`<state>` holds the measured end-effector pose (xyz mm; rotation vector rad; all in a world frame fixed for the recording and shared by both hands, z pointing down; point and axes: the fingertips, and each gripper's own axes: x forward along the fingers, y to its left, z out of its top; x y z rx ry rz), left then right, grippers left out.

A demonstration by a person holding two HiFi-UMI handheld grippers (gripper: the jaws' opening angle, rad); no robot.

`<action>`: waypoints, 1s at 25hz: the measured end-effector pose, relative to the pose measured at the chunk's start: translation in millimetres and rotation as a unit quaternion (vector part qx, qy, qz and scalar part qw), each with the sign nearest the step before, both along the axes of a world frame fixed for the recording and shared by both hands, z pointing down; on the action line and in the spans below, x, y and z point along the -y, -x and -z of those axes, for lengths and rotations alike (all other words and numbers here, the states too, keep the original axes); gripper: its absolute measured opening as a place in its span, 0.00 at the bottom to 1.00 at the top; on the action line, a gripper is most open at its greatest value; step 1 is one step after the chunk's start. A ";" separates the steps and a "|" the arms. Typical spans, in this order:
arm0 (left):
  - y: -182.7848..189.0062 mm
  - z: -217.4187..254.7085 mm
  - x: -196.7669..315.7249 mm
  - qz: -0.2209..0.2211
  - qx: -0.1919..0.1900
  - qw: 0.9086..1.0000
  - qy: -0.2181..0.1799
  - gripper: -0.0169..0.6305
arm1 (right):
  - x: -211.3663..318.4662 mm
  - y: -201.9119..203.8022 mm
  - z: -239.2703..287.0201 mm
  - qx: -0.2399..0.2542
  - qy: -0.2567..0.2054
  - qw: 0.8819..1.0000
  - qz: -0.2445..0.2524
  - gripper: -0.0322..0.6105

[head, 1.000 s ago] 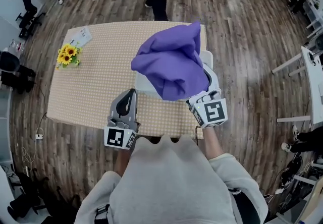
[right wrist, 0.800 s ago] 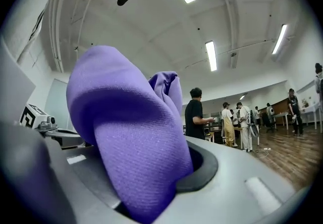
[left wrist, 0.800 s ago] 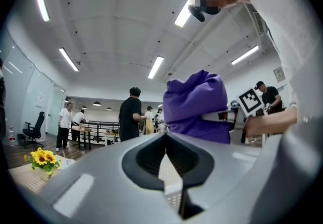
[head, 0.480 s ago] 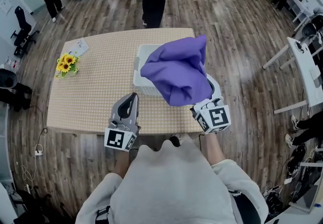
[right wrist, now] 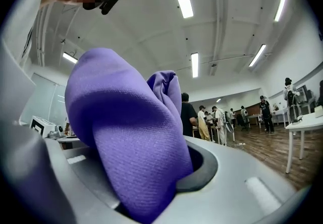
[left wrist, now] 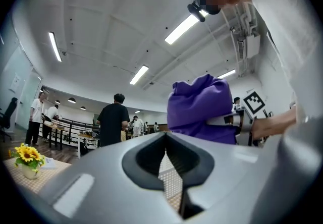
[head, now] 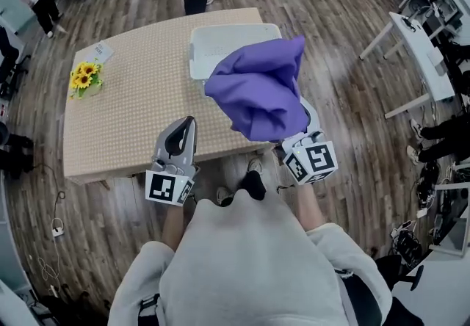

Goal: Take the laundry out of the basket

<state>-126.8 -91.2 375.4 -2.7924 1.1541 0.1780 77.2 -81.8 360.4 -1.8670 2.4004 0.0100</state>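
The left hand-held gripper (head: 186,126) is held low in front of the person's body, over the near edge of the beige woven-topped table (head: 125,119), with its nose tilted upward so that ceiling lights are seen along it in the left gripper view. Its jaws are brought together with only a thin slit between them, and nothing is held in them. The right hand-held gripper (head: 304,133) is held out at the person's right on a bare forearm that emerges from a pale grey sleeve (head: 334,240). It is likewise angled upward, just off the table's near right corner. Its jaws are clamped on a bunched purple fabric garment (head: 257,89), and in the right gripper view a thick fold of the cloth is seen wedged between the pads. The garment is lifted into the air above the gripper and spills over its jaws in soft rounded folds, with one peaked corner pointed upward. Its weave appears matte and plain, and no pattern can be made out. In the head view it overlaps the near right corner of the white rectangular plastic basket (head: 195,60), which stands on the far part of the table. Whether cloth and basket touch cannot be told.
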 end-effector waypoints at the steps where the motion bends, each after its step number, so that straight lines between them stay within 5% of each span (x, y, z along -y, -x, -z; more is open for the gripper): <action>1: 0.4 -0.3 -8.3 -0.004 0.000 1.000 0.000 0.04 | -11.2 2.1 -3.0 -0.001 0.004 1.000 -0.003 0.28; 25: -34.8 -6.7 -247.6 0.054 0.029 0.998 0.010 0.04 | -246.5 -23.5 -37.8 0.025 0.019 0.998 0.053 0.28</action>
